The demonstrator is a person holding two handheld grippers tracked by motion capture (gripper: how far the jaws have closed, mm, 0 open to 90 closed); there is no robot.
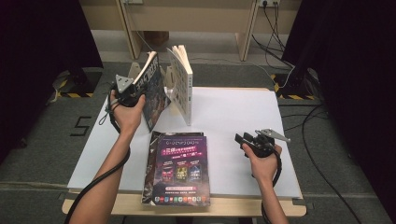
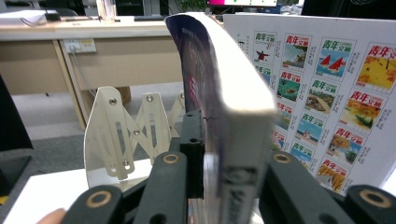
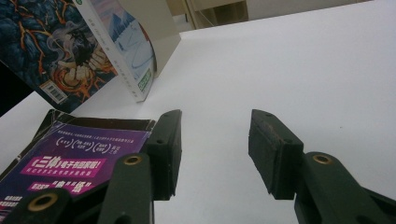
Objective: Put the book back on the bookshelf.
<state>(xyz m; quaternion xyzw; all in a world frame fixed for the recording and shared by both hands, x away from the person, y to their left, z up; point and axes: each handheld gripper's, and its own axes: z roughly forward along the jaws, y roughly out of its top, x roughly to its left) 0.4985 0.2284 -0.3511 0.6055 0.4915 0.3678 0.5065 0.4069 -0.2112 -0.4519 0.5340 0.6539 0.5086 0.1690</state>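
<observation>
Purple-and-black glossy cover: a stack of magazines (image 1: 180,170) lies flat at the near edge of the white table (image 1: 233,121), long axis running from the near edge away toward the far side, title end toward the far side. In the right gripper view the same purple cover (image 3: 70,163) sits just left of the jaws.

Right gripper (image 1: 245,140) rests low over bare table to the right of the stack, well apart from it. Jaws stand apart with only white tabletop between them; pads (image 3: 273,154) grip nothing.

Farther in, left side: left gripper (image 1: 133,91) held up at the far left part of the table, around the dark-covered book (image 1: 153,88). The book is thick, with a dark illustrated cover, pale page block, spine bowed slightly. It stands on its lower edge, long axis near vertical, top leaning to the left, away from its neighbour. In the left gripper view the book (image 2: 224,93) rises between the two jaws; left pad against the cover, but whether the right pad presses I cannot tell.

Just right of it, the white book (image 1: 183,84) stands upright in the cream rack (image 2: 123,135), its cover printed with small colour tiles (image 2: 327,93).
</observation>
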